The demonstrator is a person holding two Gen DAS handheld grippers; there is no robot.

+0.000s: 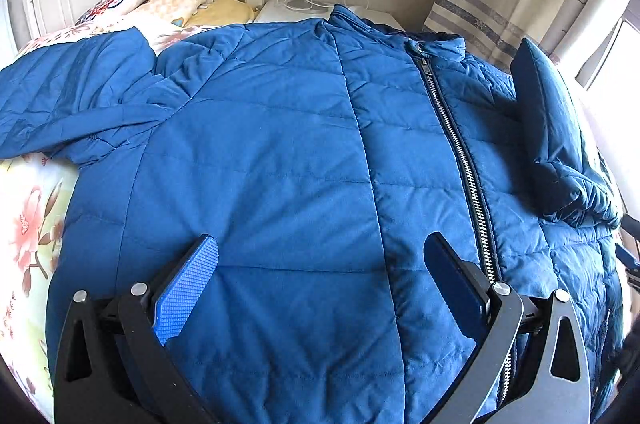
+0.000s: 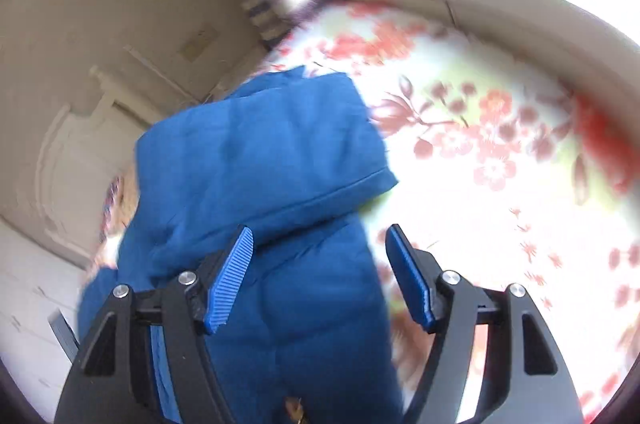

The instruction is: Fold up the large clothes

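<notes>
A quilted, puffy blue jacket (image 1: 280, 151) with a metal-toothed zipper (image 1: 460, 159) lies spread front-up on the bed's floral sheet (image 2: 500, 127). The left tongs (image 1: 320, 276) gape wide above its lower front, gripping nothing. The right tongs (image 2: 320, 264) are likewise released, ribbed blue pads (image 2: 232, 280) parted over a folded sleeve (image 2: 260, 151).

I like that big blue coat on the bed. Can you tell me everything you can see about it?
The blue jacket is puffy and quilted, of smooth cloth. It lies front up, zipped shut, on the flowery bedsheet. Its metal zipper runs up to a stand-up collar. One sleeve stretches out flat to the side; the other sleeve is folded over the chest. The left gripper hangs over it, jaws open.
</notes>
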